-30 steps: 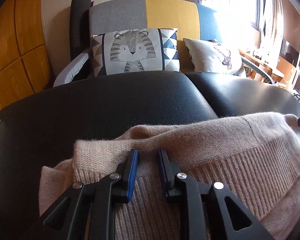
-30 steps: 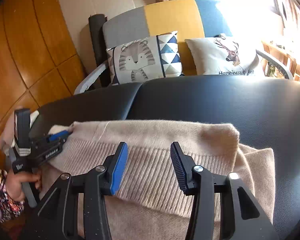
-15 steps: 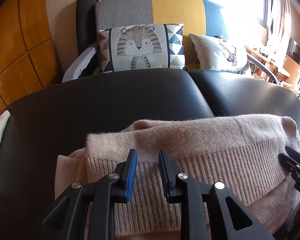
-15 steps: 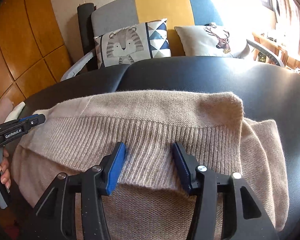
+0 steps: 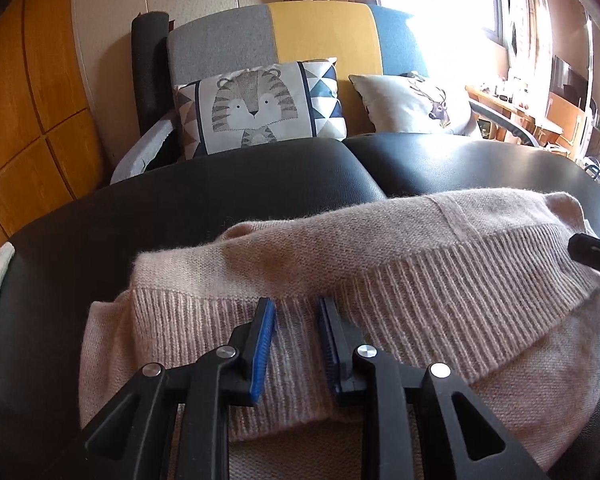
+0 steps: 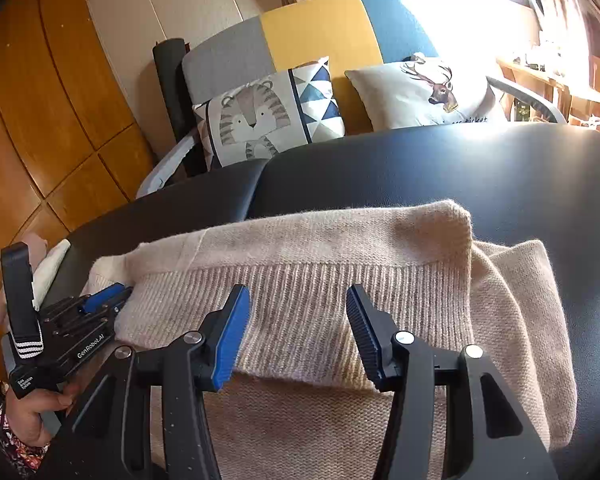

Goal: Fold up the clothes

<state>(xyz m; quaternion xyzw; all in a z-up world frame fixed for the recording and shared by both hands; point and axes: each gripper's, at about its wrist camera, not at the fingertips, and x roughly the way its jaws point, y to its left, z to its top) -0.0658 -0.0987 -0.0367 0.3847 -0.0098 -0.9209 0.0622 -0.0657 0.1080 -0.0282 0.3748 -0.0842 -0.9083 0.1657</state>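
Beige knit sweater (image 6: 324,280) lies folded on the black leather surface (image 6: 460,168), its ribbed hem band running across below both sets of jaws.

Right gripper (image 6: 296,320): jaws stand apart over the ribbed band, with no fabric pinched between the pads; the hem edge lies just behind the fingertips. Beyond the right-hand finger, a lower layer of the sweater sticks out past the folded upper layer.

Left gripper (image 5: 296,320): jaws stand narrowly apart above the ribbed band near the sweater's left end. The fabric lies flat beneath the gap and the pads do not press on it. A hand (image 6: 28,412) with a floral sleeve holds this gripper's handle.

Ahead of both jaws, past the leather surface, a patchwork sofa (image 5: 312,36) carries a tiger cushion (image 5: 256,108) and a deer cushion (image 5: 416,104).
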